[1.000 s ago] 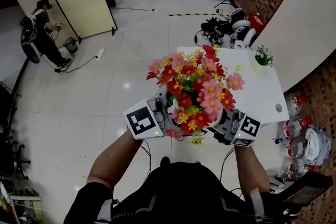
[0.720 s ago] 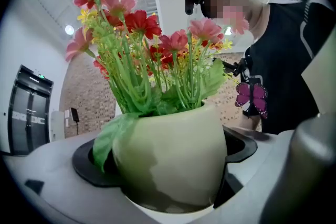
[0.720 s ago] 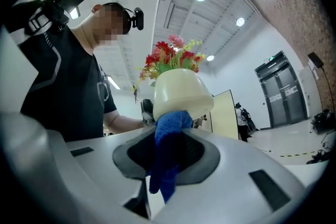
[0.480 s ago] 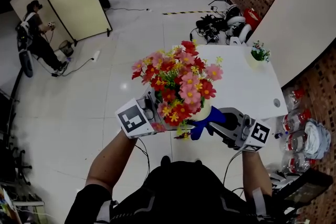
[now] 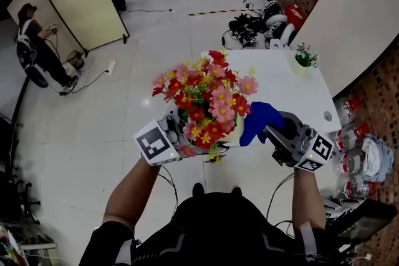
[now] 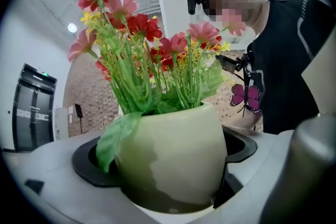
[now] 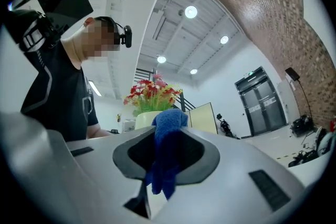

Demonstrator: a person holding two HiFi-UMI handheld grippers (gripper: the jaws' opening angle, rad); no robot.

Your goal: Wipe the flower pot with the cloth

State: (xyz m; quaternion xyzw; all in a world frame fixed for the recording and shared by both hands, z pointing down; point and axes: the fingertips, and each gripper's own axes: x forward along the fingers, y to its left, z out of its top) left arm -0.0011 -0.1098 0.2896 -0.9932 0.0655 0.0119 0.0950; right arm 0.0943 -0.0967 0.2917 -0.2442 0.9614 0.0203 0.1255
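A pale green flower pot (image 6: 170, 157) full of red, pink and yellow flowers (image 5: 202, 95) is held up in the air, my left gripper (image 5: 181, 134) shut on its body. In the left gripper view the pot fills the space between the jaws. My right gripper (image 5: 267, 129) is shut on a blue cloth (image 5: 258, 121), which bulges out of the jaws just right of the pot (image 5: 237, 136). In the right gripper view the cloth (image 7: 167, 152) hangs between the jaws, with the pot (image 7: 148, 117) a short way beyond it. I cannot tell whether cloth and pot touch.
A white table (image 5: 293, 96) lies below and ahead, with a small potted plant (image 5: 303, 58) at its far right. Gear and cables (image 5: 259, 25) lie on the floor beyond it. A folding screen (image 5: 75, 0) and another person (image 5: 34, 47) stand at far left.
My right gripper has swung out from behind the bouquet to the right, so the blue cloth now shows beside the pot. The pot and left gripper have shifted slightly left.
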